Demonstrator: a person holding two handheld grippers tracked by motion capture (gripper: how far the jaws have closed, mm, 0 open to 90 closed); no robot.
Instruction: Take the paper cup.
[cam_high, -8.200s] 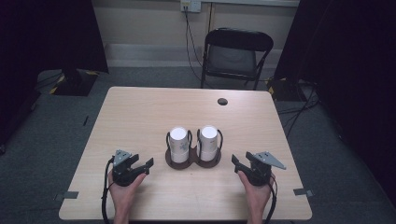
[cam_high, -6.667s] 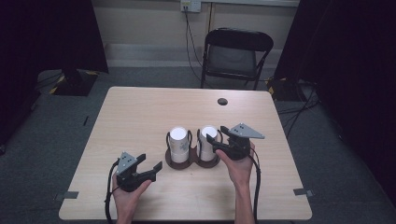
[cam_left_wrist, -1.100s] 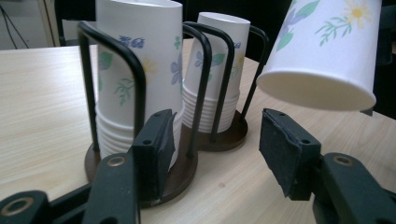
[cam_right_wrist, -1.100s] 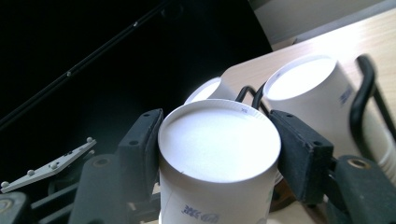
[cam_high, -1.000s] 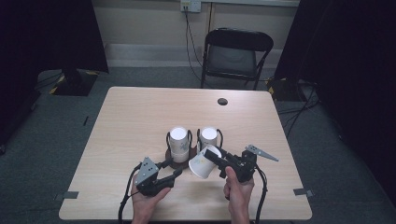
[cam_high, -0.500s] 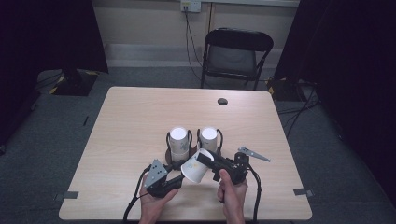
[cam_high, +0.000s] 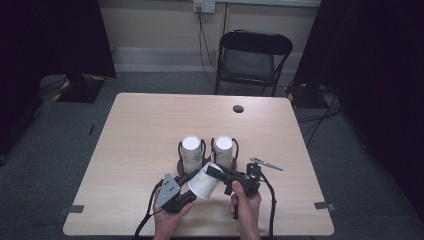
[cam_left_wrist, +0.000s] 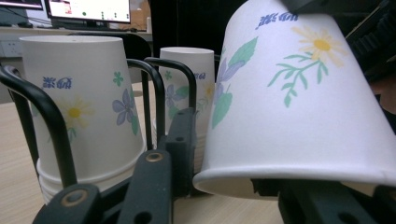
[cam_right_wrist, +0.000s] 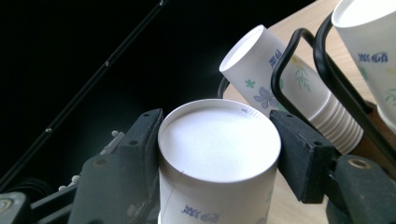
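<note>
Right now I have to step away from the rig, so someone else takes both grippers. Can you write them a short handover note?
Right gripper: shut on one paper cup, jaws on either side near its closed base, cup tilted with its rim toward the left gripper.
Left gripper: low beside that cup's rim; whether it is open or shut cannot be told.
Black wire holder: mid-table, with two stacks of upside-down cups, left stack and right stack.
Done: one cup is out of the holder and held above the table.
Left: probably pass the cup to the left gripper or set it down; both stacks remain in the holder.

Two cup stacks (cam_high: 191, 152), one loose cup (cam_high: 203, 181)
</note>
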